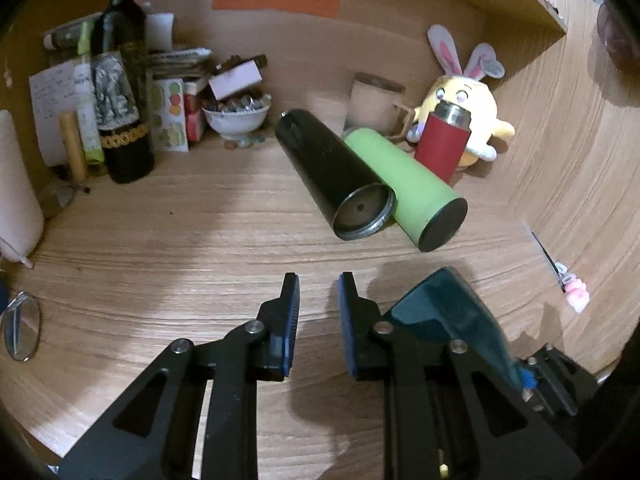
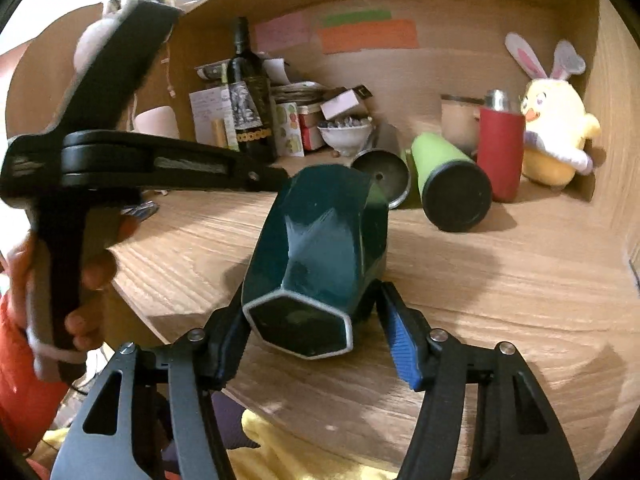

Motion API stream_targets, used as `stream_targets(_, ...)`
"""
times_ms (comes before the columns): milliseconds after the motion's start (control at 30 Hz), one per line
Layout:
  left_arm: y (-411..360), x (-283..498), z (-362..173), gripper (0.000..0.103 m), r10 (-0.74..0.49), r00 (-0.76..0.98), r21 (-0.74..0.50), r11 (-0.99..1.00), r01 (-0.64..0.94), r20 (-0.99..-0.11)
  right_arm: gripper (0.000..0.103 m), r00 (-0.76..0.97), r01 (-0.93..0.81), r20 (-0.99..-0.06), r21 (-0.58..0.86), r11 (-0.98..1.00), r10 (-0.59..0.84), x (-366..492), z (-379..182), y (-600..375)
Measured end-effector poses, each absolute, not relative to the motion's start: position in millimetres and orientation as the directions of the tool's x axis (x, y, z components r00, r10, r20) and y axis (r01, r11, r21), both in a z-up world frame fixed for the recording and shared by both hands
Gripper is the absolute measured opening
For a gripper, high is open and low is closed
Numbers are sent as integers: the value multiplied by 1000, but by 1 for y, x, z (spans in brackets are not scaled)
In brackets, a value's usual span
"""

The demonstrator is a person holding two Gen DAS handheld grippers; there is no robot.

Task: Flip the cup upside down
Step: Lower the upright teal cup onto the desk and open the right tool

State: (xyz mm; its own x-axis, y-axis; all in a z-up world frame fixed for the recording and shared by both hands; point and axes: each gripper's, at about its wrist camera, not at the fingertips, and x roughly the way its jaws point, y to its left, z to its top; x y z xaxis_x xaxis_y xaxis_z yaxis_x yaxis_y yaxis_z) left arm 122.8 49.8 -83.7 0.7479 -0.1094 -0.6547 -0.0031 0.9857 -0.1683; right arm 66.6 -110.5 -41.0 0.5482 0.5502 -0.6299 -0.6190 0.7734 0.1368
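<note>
Left gripper point(image 1: 318, 280), seen through its own camera, has its jaws spread a little with nothing between them, hovering over the wooden desk point(image 1: 180, 240). Just to its right lies the dark teal cup point(image 1: 444, 308), faceted and tipped over. Beyond the cup, farther back on the desk, a black flask point(image 1: 332, 172) and a green flask point(image 1: 404, 184) lie side by side, touching, with a red bottle point(image 1: 440, 144) upright behind them.

From the right wrist camera, the right gripper point(image 2: 312, 320) has its jaws spread to either side of the cup point(image 2: 324, 248), near its hexagonal base; the left pad looks to be against the wall, while a gap shows at the blue right pad, so I judge it not clamped. The cup lies on its side, mouth pointing toward the flasks. The left gripper's arm point(image 2: 168, 164) crosses just above and left of the cup.

Risks, as I judge them: the glossy angled facets could let the cup twist or slip if the pads close on an edge; swinging it over could knock the black flask point(image 2: 380, 172) just behind its mouth and set it rolling; the left gripper's arm could block the turn
</note>
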Motion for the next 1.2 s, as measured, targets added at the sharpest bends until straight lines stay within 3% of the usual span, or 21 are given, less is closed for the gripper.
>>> stream_targets(800,67,136,-101,14,-159,703,-228,974,-4,-693,55,561,-645,-587,131,753,584,86,-21,-97)
stream_targets(1000,65,137,-106,12,-169,700,-236,972,1,-694,47,543,-645,-596,155,748,592,96,-27,-92)
stream_targets(1200,64,134,-102,12,-137,713,-204,979,-9,-688,47,536,-644,-610,153,750,584,96,-23,-90)
